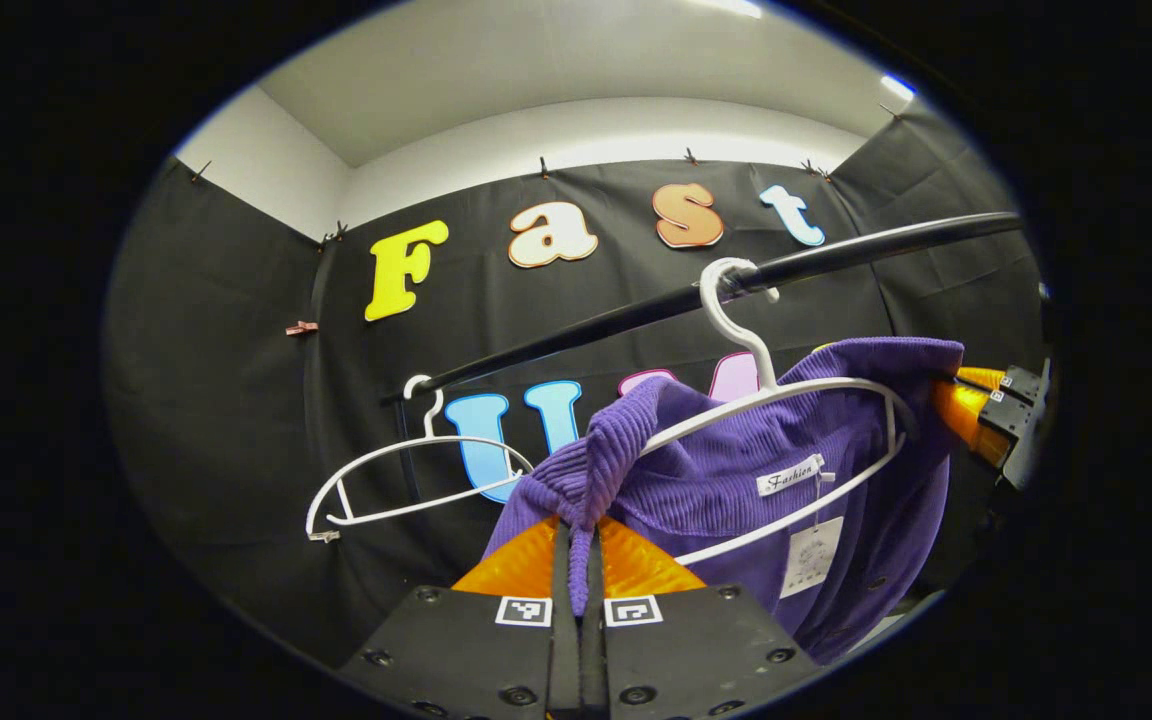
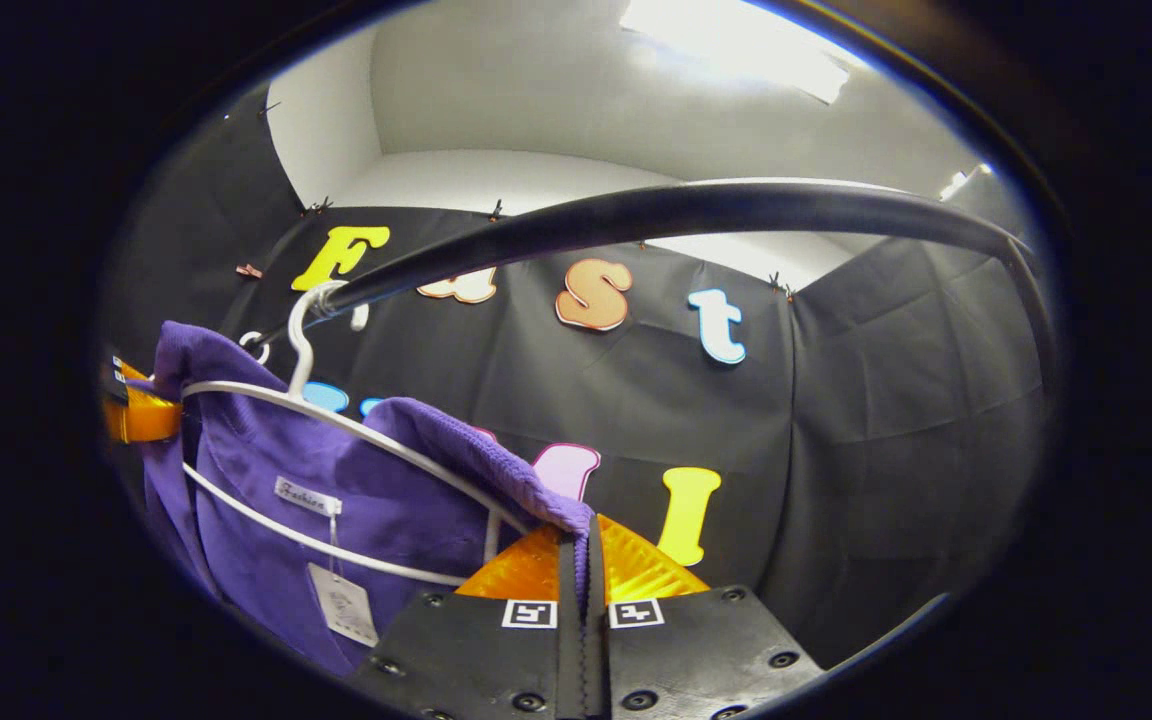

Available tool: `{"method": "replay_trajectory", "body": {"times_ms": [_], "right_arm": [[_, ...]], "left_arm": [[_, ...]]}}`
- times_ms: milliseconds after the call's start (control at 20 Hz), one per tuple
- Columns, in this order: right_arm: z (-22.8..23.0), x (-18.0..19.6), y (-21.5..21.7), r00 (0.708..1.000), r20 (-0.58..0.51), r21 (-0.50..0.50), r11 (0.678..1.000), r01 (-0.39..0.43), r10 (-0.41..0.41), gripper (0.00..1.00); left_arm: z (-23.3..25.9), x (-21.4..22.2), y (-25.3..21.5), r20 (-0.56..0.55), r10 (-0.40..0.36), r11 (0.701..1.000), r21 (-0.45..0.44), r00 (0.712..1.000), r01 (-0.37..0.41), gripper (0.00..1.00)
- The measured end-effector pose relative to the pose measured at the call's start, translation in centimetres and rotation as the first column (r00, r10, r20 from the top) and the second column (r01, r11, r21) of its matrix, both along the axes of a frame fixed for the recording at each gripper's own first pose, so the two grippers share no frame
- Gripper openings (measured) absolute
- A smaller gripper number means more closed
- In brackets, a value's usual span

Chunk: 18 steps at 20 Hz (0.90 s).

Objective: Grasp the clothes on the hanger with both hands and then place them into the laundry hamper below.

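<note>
Under the black rail (image 1: 636, 310) | left tool (image 1: 581, 560) pinches purple top (image 1: 736, 470) shoulder | right tool (image 2: 581, 555) pinches other shoulder | white hanger (image 1: 796, 400) | neck tag writing not read out

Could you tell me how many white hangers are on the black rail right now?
2. One hanger carries the purple garment toward the rail's right in the left gripper view; an empty hanger hangs further left. Others beyond the picture's edge may be hidden.

Left gripper (image 1: 578, 560) fingers closed — pinching fabric, right gripper (image 2: 581, 560) likewise, both raised
</note>
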State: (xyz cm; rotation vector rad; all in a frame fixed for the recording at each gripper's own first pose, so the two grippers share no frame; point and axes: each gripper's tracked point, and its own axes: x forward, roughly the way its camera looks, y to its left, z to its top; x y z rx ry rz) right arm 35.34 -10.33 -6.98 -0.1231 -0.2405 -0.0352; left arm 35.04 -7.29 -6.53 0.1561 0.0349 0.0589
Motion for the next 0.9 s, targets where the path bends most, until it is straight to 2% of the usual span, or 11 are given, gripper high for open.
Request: {"method": "replay_trajectory", "body": {"times_ms": [250, 500, 750, 800, 900], "right_arm": [[0.6, 2.6, -2.6, 0.995, 0.05, -0.041, 0.995, 0.094, -0.092, 0.04], [-3.7, 5.3, -4.4, 0.988, -0.029, -0.027, 0.988, 0.15, -0.15, 0.04], [-10.7, 5.5, -2.8, 0.977, -0.167, -0.028, 0.992, 0.127, -0.129, 0.04], [-11.5, 5.1, -2.1, 0.975, -0.188, -0.028, 0.993, 0.114, -0.117, 0.0], [-12.0, 3.7, 0.3, 0.974, -0.218, -0.002, 0.998, 0.07, -0.069, 0.04]], "left_arm": [[1.9, -0.1, 0.6, 0.008, -0.002, 1.0, -0.01, 1.0, 0.002, 0.05], [2.4, 0.1, 0.3, -0.018, -0.029, 1.0, 0.002, 0.999, 0.029, 0.05], [2.3, 0.2, 0.6, -0.045, -0.047, 0.999, -0.025, 0.998, 0.046, 0.04], [2.5, 0.2, 1.1, -0.04, -0.043, 0.999, -0.035, 0.998, 0.042, 0.05], [2.6, 0.2, 2.4, -0.036, -0.018, 0.999, -0.041, 0.999, 0.017, 0.05]]}}
